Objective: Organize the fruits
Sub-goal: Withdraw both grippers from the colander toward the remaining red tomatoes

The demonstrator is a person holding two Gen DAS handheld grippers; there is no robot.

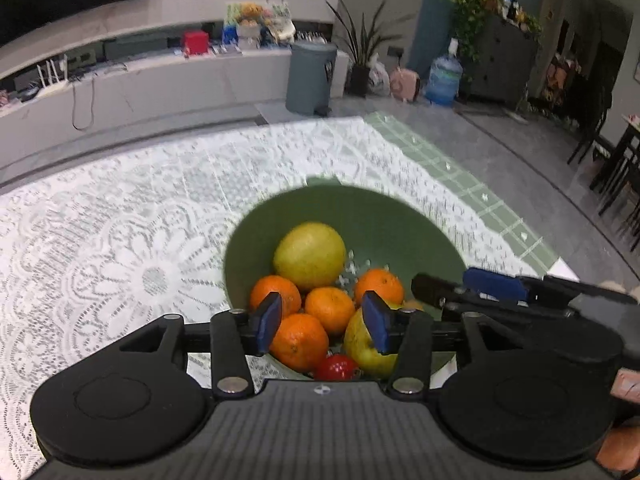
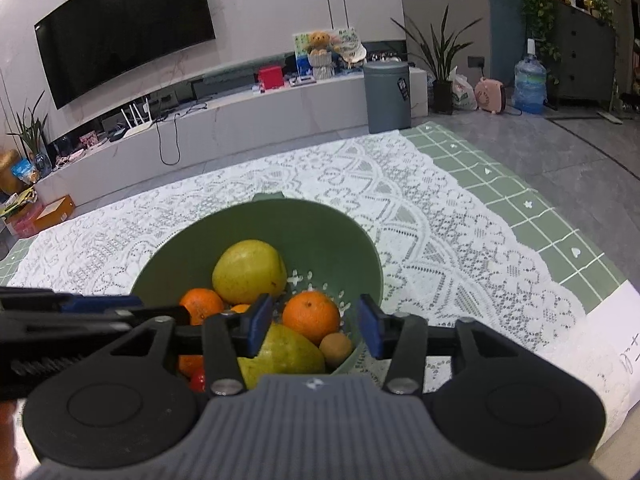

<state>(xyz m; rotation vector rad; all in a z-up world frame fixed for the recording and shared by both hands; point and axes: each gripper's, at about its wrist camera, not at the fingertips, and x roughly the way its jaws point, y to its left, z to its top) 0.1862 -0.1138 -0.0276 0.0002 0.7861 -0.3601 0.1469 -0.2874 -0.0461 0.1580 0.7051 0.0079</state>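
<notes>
both tongs (image 1: 323, 322) (image 2: 315, 327) agape above the fruit-filled green bowl (image 2: 320, 232)

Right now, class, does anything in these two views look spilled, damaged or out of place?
Nothing stands out. All the fruit sits inside the green bowl, which stands upright on the lace cloth; none has rolled out. Both grippers, left and right, hover open over it, holding nothing.

A white lace cloth (image 2: 420, 216) covers most of a green checked tablecloth (image 2: 520, 200), whose far right edge stays bare. Beyond the table's far edge stand a grey bin (image 2: 387, 96), a wall television (image 2: 124, 28), a water jug (image 2: 530, 86) and a potted plant (image 2: 442, 64).
</notes>
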